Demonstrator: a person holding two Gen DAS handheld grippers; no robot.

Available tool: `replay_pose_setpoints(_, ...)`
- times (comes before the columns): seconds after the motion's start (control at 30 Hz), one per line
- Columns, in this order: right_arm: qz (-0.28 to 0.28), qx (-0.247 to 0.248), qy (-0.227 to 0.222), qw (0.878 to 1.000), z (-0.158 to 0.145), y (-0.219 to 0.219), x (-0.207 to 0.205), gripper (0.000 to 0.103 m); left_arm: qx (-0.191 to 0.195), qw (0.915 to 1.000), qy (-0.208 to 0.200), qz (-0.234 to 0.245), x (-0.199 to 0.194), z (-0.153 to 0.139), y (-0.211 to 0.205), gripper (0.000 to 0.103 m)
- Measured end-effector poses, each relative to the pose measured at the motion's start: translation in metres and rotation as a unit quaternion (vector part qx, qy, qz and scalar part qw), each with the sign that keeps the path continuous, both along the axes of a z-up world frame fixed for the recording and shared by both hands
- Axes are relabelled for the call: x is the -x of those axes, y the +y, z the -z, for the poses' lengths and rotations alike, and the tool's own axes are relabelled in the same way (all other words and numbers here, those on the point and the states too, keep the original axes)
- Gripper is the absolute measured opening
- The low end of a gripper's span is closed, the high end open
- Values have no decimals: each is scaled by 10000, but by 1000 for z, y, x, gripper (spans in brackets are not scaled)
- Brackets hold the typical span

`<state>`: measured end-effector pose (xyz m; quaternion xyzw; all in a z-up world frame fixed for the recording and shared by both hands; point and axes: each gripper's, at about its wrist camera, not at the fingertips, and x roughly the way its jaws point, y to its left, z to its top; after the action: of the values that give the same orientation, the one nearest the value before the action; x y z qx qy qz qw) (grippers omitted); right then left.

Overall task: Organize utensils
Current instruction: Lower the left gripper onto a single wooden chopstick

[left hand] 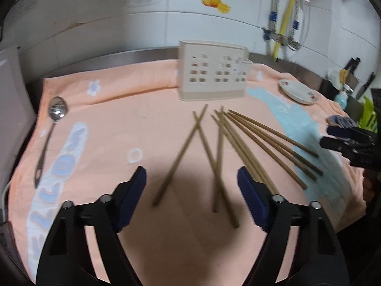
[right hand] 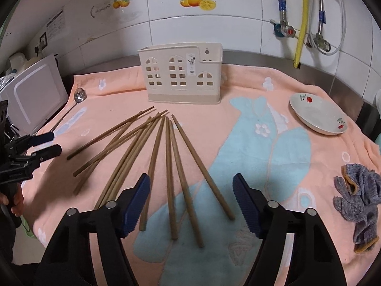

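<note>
While both grippers hover above the towel, positions are referenced to the utensil holder.
Towel [right hand: 238,124]: peach cloth with a blue whale print, spread under the utensil holder.
Utensil holder [right hand: 182,74]: cream, windowed, upright at the towel's far edge.
Chopsticks [right hand: 166,162]: loose fan lying flat in front of the holder, several crossing.
Plate [right hand: 318,114]: right of the holder, well apart.
Spoon [left hand: 51,128]: far left of the holder, flat on the towel.
Glove [right hand: 357,200]: grey, beyond the plate, nearer the camera.
Left gripper [left hand: 191,197]: jaws partly apart, gripping nothing, above the left chopsticks.
Right gripper [right hand: 191,202]: jaws partly apart, gripping nothing, above the right chopsticks.
</note>
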<state>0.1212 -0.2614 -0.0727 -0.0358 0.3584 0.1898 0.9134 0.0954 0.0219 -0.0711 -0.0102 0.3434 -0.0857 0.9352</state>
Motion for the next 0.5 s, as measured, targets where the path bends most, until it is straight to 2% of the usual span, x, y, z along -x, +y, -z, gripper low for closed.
replay_pose_setpoints(0.27, 23, 0, 110, 9999, 9, -3, -12, 64, -121, 9980, 198, 589, -15, 19, -28, 42)
replay_pose_setpoints(0.5, 40, -36, 219, 9997, 18, -5, -22, 61, -212, 9946, 501, 888, -37, 37, -37, 17)
